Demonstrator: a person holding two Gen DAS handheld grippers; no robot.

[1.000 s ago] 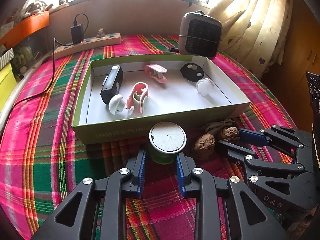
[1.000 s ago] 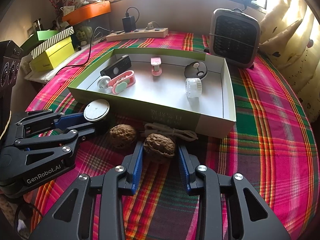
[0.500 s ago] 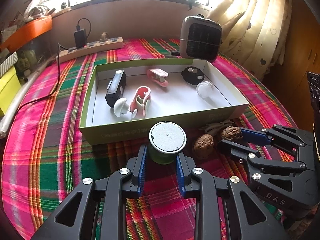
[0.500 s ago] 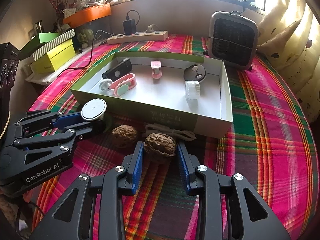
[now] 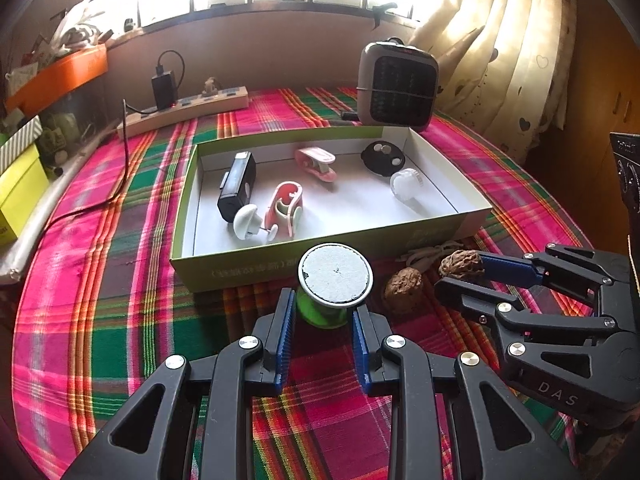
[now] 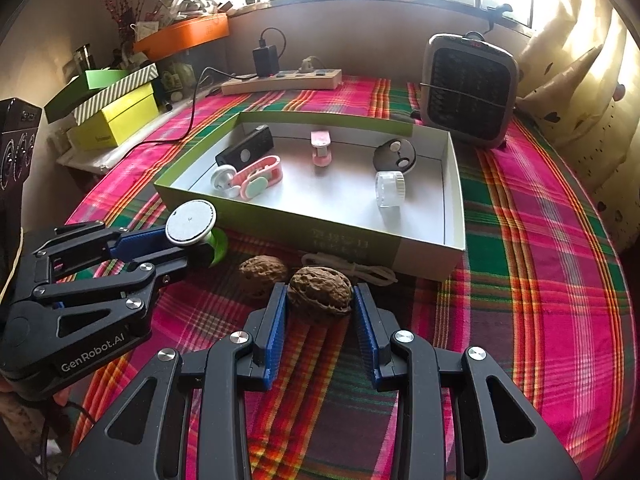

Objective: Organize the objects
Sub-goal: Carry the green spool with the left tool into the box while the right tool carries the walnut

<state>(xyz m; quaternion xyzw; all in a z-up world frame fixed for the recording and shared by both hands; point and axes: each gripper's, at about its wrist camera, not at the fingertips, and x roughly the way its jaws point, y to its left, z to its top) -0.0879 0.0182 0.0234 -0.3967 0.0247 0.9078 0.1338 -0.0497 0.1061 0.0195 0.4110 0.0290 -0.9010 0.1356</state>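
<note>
My left gripper [image 5: 324, 312] is shut on a green spool with a round white top [image 5: 335, 274], held above the plaid cloth just in front of the box; it also shows in the right wrist view [image 6: 191, 222]. My right gripper [image 6: 320, 304] is shut on a brown walnut [image 6: 320, 290], lifted a little off the cloth; the walnut also shows in the left wrist view [image 5: 460, 263]. A second walnut [image 6: 262, 274] lies on the cloth between the grippers. The open green-sided box [image 5: 280, 266] holds several small items.
A coiled beige cord [image 6: 352, 268] lies against the box's front wall. A grey heater [image 6: 468, 90] stands behind the box on the right. A power strip [image 6: 280, 80] lies at the back. Yellow and green boxes [image 6: 116, 116] sit at the far left.
Both grippers have risen and drawn back from the box, the left with the spool, the right with the walnut. The second walnut has stayed on the cloth.
</note>
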